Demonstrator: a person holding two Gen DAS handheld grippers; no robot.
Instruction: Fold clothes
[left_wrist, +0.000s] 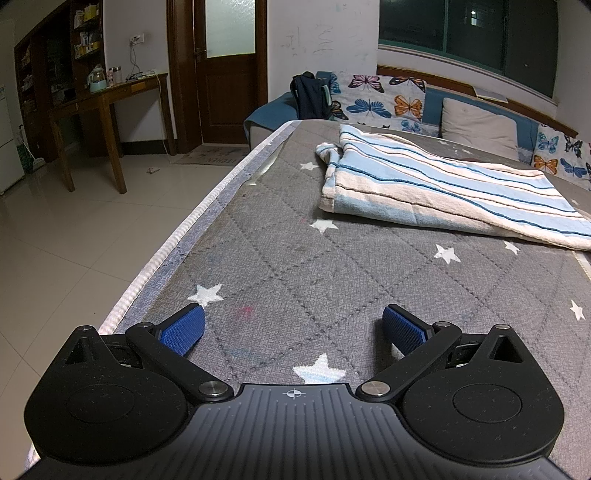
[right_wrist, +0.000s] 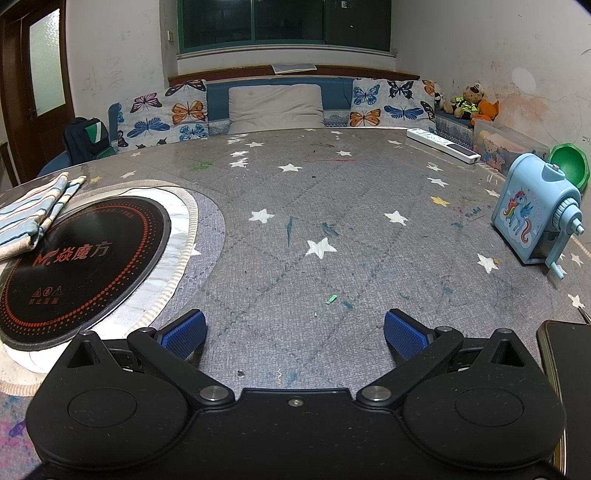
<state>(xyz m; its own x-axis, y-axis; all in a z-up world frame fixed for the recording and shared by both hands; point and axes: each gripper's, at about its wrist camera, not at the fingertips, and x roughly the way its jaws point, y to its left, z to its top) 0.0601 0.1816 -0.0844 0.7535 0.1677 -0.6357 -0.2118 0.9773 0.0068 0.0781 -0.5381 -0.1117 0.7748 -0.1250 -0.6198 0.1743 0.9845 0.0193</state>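
Left wrist view: our left gripper (left_wrist: 291, 328) hovers low over the grey star-print table cover (left_wrist: 280, 258), its blue pads (left_wrist: 183, 334) spread wide with nothing between them. The striped garment (left_wrist: 436, 188) lies ahead and to the right, well apart from the gripper, already doubled into a rough rectangle with a bunched corner at its far left end. We judge the fold to be partly done. To continue well, we should approach the near long edge low and level, slide one finger under all layers, and close only once the full thickness sits between the pads; pinching the top layer alone would peel the fold open.

Right wrist view: our right gripper (right_wrist: 293, 332) is likewise spread and empty above the cover. The garment's end (right_wrist: 33, 218) shows at far left, resting partly on the black induction cooktop (right_wrist: 85, 258) set into the table. A phone (right_wrist: 569, 373) lies just beside the gripper on its right, and a blue pencil sharpener (right_wrist: 535, 218) stands farther off. We should travel left toward the cloth, keeping clear of the phone, and take the edge opposite the left gripper so both corners lift together and stay aligned.
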